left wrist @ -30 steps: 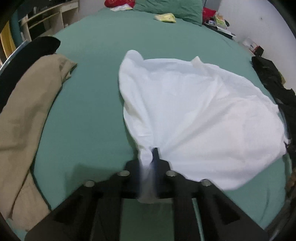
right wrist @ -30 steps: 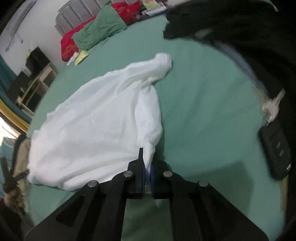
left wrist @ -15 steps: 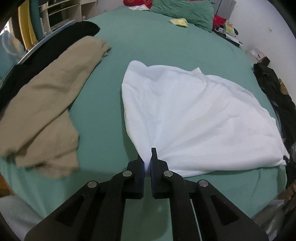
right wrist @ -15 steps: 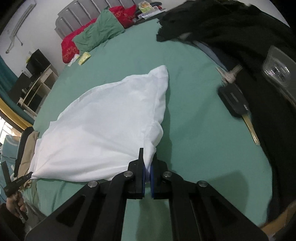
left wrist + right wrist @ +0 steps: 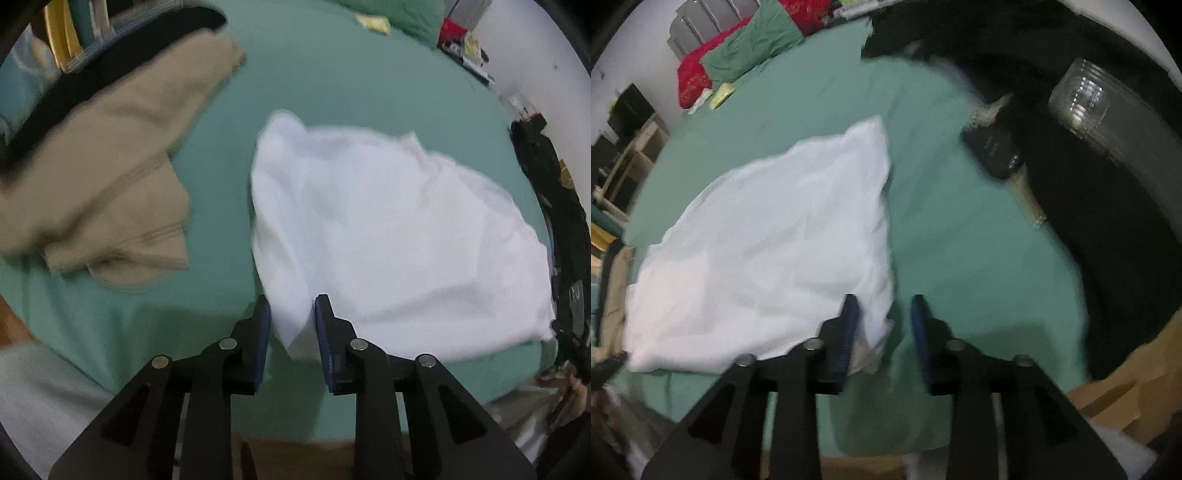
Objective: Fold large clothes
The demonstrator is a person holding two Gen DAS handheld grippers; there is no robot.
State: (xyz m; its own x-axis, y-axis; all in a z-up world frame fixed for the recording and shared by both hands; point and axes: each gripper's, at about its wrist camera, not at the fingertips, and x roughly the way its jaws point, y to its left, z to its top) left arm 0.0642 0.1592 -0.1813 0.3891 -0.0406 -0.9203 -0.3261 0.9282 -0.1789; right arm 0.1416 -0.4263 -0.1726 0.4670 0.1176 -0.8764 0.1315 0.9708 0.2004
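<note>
This is a bedroom in a home. A wide bed (image 5: 960,236) with a green fitted sheet fills both views, and at its head lie a green pillow (image 5: 753,44) and a red pillow (image 5: 692,75) against a grey padded headboard (image 5: 690,26). Loose clothes lie about: a tan garment (image 5: 107,166), a white garment (image 5: 388,236), a black heap (image 5: 1108,221). Open wooden shelving (image 5: 631,166) stands by the white wall (image 5: 532,62).

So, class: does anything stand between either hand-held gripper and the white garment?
Nothing visible does. A corner of the white garment lies between the open jaws of the left hand-held gripper, another between those of the right hand-held gripper.
</note>
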